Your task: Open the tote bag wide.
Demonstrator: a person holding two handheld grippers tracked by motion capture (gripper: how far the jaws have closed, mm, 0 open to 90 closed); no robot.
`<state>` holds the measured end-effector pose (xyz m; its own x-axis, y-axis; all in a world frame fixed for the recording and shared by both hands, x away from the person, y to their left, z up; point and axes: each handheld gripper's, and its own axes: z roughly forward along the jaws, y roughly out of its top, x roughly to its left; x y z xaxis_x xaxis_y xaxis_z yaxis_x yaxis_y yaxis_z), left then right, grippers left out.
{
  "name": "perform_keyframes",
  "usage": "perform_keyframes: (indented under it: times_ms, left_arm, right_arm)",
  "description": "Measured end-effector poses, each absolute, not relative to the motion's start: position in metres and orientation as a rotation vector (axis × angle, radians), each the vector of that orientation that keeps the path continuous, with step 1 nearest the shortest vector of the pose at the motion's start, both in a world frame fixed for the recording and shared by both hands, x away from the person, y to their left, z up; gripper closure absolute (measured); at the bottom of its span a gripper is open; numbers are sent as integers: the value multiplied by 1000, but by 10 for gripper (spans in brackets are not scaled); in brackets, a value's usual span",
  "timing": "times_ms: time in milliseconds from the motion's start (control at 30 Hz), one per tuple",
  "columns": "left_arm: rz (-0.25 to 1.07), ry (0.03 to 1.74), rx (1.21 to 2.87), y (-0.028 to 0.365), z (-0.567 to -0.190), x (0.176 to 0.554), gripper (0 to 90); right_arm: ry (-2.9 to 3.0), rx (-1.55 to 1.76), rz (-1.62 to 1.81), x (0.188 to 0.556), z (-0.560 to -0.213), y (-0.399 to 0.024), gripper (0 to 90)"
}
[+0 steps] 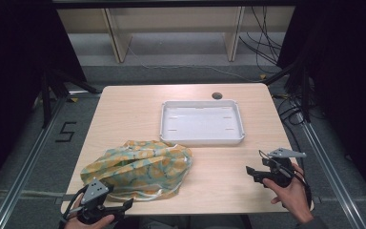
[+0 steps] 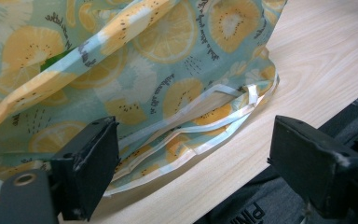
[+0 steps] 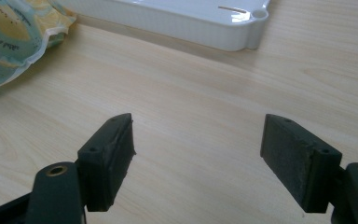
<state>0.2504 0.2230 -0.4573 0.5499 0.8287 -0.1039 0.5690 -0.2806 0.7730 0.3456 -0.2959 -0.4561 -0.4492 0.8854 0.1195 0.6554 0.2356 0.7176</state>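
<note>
Two grippers, both spread wide with nothing pinched, and we're guessing we're right at the start of grabbing the cloth bag (image 1: 138, 168). It's a crumpled lemon-print thing sitting on the table (image 1: 219, 171), just in front of the white tray (image 1: 201, 122) and off toward its left corner, nearly touching the tray's front rim.

Our left gripper (image 1: 119, 210) is hovering at the bag's near edge, by the table's front edge. In the left gripper view, the white-trimmed hem (image 2: 200, 135) is lying between the jaws, but the pads aren't pressing on it yet. Our right gripper (image 1: 252, 172) is hanging well to the right of the bag, pointing back toward it over bare wood; in the right gripper view, the bag (image 3: 14, 32) is peeking in at the far left.

Next move, we're thinking: ease the left one in and close on that hem, getting a single layer if we want the bag open. Floppy fabric, so that's the fiddly part.

Hard to make out: whether anything's inside the bag, where its opening actually is under those folds, and the left hand is cut off at the bottom of the high view.
</note>
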Motion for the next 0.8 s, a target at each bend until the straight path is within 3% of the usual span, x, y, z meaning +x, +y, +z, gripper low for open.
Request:
perform_keyframes:
  times_ms: [800]
  left_arm:
    - [392,1166,1929,222,-458,249,157]
  right_arm:
    - [2271,1288,1172,346,-451,-275,172]
